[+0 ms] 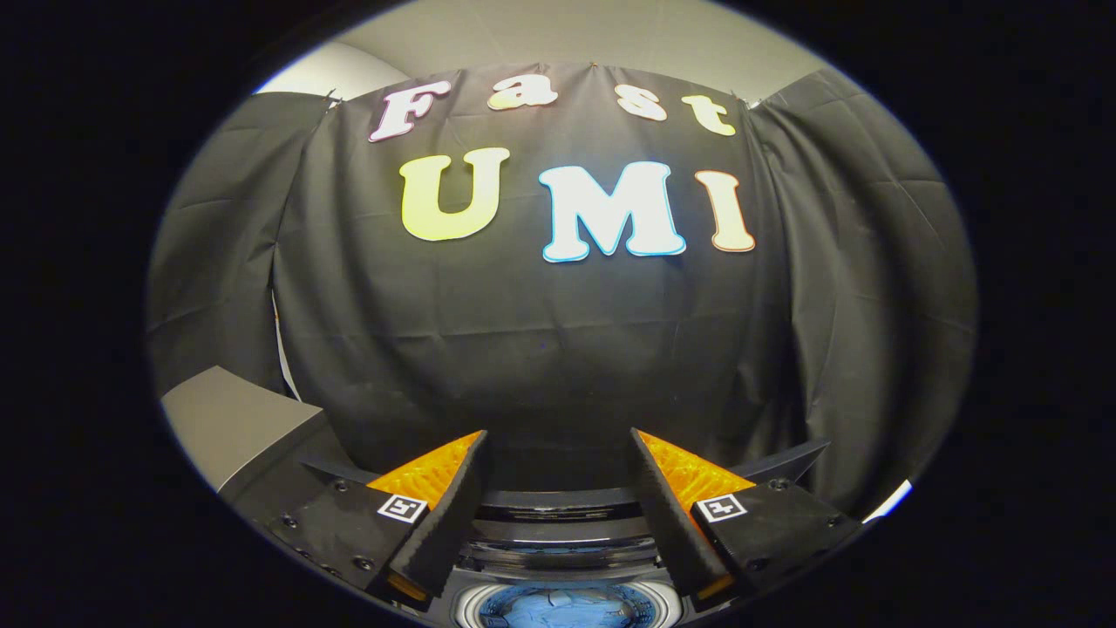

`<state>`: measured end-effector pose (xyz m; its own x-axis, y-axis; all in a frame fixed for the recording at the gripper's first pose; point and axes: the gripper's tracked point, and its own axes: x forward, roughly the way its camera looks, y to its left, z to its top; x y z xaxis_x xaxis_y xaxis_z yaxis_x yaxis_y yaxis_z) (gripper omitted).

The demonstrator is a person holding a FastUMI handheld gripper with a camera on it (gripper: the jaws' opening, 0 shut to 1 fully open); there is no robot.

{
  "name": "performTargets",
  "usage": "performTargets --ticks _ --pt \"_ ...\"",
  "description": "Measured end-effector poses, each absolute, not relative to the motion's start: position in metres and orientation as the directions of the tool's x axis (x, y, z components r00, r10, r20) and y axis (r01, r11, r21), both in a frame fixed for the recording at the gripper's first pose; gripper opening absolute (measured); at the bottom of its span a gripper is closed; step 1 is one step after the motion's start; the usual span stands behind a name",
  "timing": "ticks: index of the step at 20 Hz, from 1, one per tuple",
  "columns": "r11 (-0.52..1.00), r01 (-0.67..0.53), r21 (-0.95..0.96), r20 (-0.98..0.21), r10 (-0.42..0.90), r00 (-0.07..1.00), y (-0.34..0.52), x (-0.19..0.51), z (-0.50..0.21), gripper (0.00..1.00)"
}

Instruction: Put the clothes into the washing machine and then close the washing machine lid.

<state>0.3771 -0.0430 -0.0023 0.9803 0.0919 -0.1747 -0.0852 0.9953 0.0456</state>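
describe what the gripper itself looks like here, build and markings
The gripper has two wedge-shaped fingers tapering toward their tips, with ribbed inner faces. Each sits on a dark angular mount fastened with small screws, and each mount carries a square black-and-white tag. The fingers stand apart, with nothing between them.

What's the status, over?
Hand-held gripper open, holding nothing. Washing machine below the fingers, drum showing, lid state unclear. Nothing between fingers.

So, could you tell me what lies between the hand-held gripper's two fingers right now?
Nothing is held: the hand-held gripper is open. In the gripper view, the gap shows the washing machine's dark top and, lower, its round drum opening.
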Motion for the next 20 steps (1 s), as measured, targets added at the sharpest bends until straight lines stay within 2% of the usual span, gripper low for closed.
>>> performTargets --ticks 20 --pt "0.996 -0.080 0.035 -0.159 0.085 0.984 -0.050 0.314 -0.016 0.96"
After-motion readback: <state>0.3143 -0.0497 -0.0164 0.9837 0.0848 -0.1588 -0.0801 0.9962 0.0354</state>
